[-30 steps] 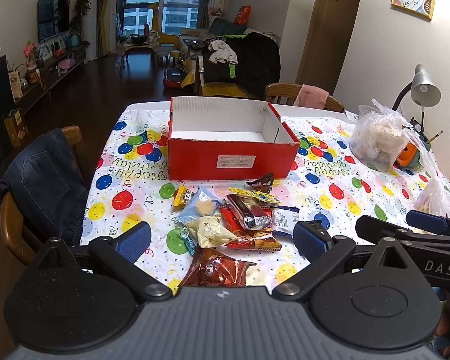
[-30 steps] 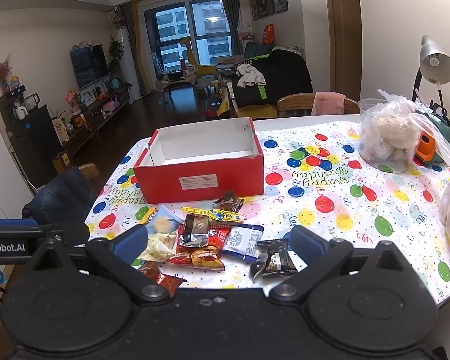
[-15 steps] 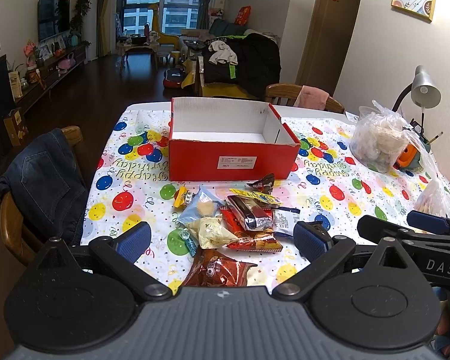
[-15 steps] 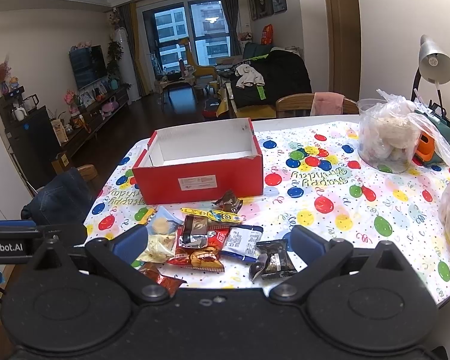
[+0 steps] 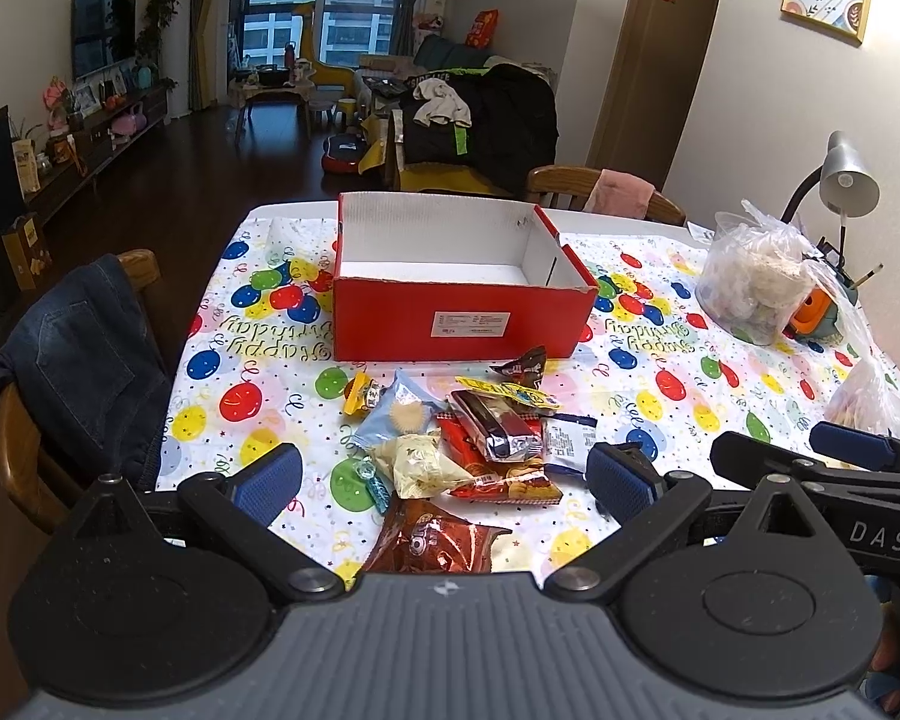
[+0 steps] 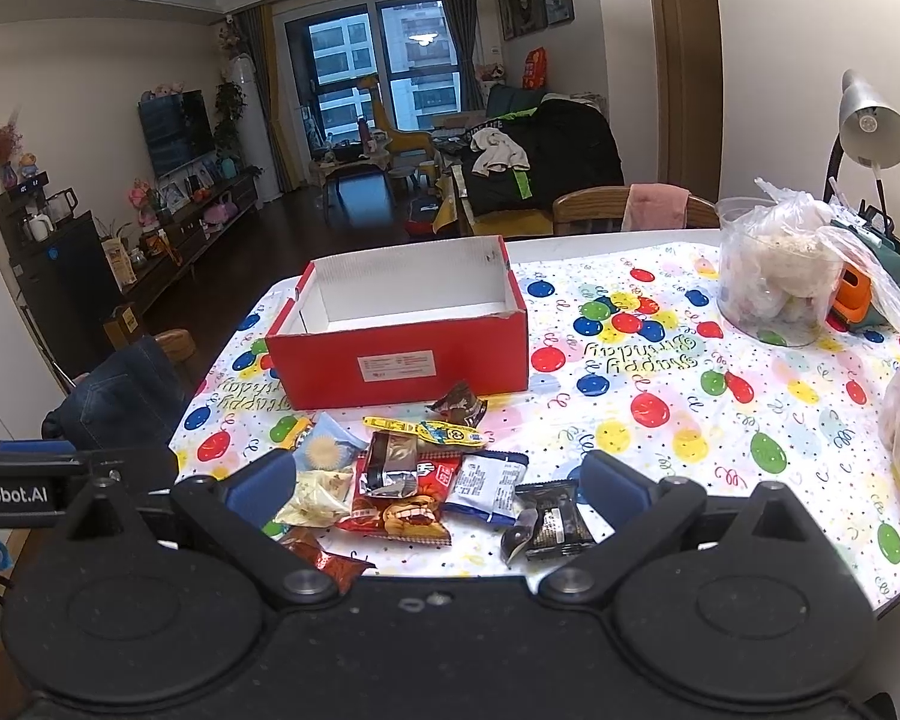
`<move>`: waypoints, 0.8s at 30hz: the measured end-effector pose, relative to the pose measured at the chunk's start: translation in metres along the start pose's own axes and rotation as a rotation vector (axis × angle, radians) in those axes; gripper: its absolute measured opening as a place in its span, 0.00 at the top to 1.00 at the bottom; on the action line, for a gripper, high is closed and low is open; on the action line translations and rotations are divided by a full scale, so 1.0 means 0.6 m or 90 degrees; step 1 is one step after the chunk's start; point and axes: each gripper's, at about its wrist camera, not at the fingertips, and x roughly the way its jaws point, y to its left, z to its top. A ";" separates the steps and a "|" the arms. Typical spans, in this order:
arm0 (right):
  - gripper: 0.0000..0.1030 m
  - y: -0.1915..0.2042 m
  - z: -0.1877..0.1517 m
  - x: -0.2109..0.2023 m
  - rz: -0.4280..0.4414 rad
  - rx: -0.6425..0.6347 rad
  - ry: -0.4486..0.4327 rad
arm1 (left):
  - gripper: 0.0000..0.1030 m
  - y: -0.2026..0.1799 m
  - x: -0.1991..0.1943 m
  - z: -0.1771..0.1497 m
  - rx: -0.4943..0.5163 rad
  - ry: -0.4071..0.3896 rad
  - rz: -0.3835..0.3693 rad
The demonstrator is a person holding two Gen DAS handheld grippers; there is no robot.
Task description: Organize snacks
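Red box (image 5: 459,324) (white inside) sits empty at 12 o'clock; bright crinkled snack packets (image 5: 468,438) heap at 6 o'clock. Left tongs (image 5: 444,477) and right tongs (image 6: 438,483) hover released.

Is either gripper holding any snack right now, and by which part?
Nothing is held. The left gripper and right gripper are both open above the snack pile, near the red box.

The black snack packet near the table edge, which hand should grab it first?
Right, probably. The black snack packet lies just inside the right gripper, near one of its open jaws. In the left wrist view, the left gripper faces other snacks, and its finger hides that packet.
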 end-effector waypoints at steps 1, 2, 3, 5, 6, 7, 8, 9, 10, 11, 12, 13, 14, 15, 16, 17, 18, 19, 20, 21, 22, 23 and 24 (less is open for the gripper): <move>0.02 0.001 0.000 0.000 -0.001 -0.002 0.001 | 0.01 0.002 0.003 0.002 -0.002 0.002 -0.003; 0.02 0.001 0.000 0.001 -0.003 -0.003 0.002 | 0.01 0.000 0.006 0.002 -0.002 0.005 -0.005; 0.02 0.000 0.000 0.001 -0.005 -0.003 0.002 | 0.01 -0.002 0.008 0.003 -0.001 0.007 -0.008; 0.02 -0.004 0.001 0.003 -0.009 0.001 0.003 | 0.01 -0.003 0.014 0.004 0.001 0.013 -0.011; 0.02 -0.007 0.002 0.006 -0.012 0.003 0.005 | 0.01 -0.006 0.018 0.004 0.000 0.016 -0.012; 0.02 -0.009 0.002 0.008 -0.013 0.005 0.006 | 0.01 -0.005 0.021 0.005 -0.001 0.018 -0.014; 0.02 -0.012 0.002 0.010 -0.014 0.007 0.008 | 0.01 -0.006 0.024 0.005 -0.001 0.021 -0.014; 0.02 -0.015 0.003 0.013 -0.015 0.009 0.009 | 0.01 -0.007 0.027 0.005 -0.001 0.023 -0.014; 0.02 -0.018 0.003 0.017 -0.017 0.011 0.010 | 0.01 -0.007 0.030 0.006 -0.001 0.026 -0.014; 0.02 -0.022 0.003 0.021 -0.017 0.013 0.012 | 0.01 -0.008 0.034 0.007 -0.001 0.029 -0.013; 0.02 -0.025 0.004 0.026 -0.016 0.015 0.015 | 0.01 -0.007 0.037 0.007 -0.002 0.031 -0.011; 0.02 -0.029 0.005 0.032 -0.016 0.018 0.017 | 0.01 -0.007 0.042 0.008 -0.003 0.036 -0.010; 0.02 -0.032 0.006 0.037 -0.014 0.021 0.020 | 0.01 -0.007 0.046 0.009 -0.005 0.041 -0.008; 0.02 -0.035 0.007 0.044 -0.012 0.023 0.023 | 0.01 -0.007 0.051 0.010 -0.006 0.046 -0.007; 0.02 -0.038 0.008 0.050 -0.010 0.024 0.027 | 0.01 -0.006 0.056 0.011 -0.008 0.051 -0.007; 0.02 -0.041 0.009 0.057 -0.009 0.023 0.032 | 0.01 -0.006 0.061 0.011 -0.009 0.057 -0.008; 0.02 -0.043 0.008 0.063 -0.008 0.023 0.036 | 0.01 -0.006 0.068 0.012 -0.010 0.065 -0.009; 0.02 -0.047 0.007 0.069 -0.006 0.022 0.040 | 0.01 -0.005 0.075 0.012 -0.011 0.075 -0.011; 0.02 -0.052 0.006 0.077 -0.005 0.021 0.045 | 0.01 -0.003 0.083 0.011 -0.012 0.086 -0.014; 0.02 -0.056 0.004 0.085 -0.007 0.020 0.053 | 0.01 -0.001 0.092 0.009 -0.013 0.100 -0.017; 0.03 -0.061 0.002 0.094 -0.008 0.021 0.061 | 0.01 0.002 0.102 0.007 -0.013 0.115 -0.018; 0.03 -0.068 0.000 0.104 -0.009 0.022 0.069 | 0.01 0.006 0.113 0.004 -0.015 0.132 -0.017; 0.03 -0.074 -0.003 0.112 -0.013 0.022 0.077 | 0.01 0.011 0.125 -0.001 -0.020 0.149 -0.016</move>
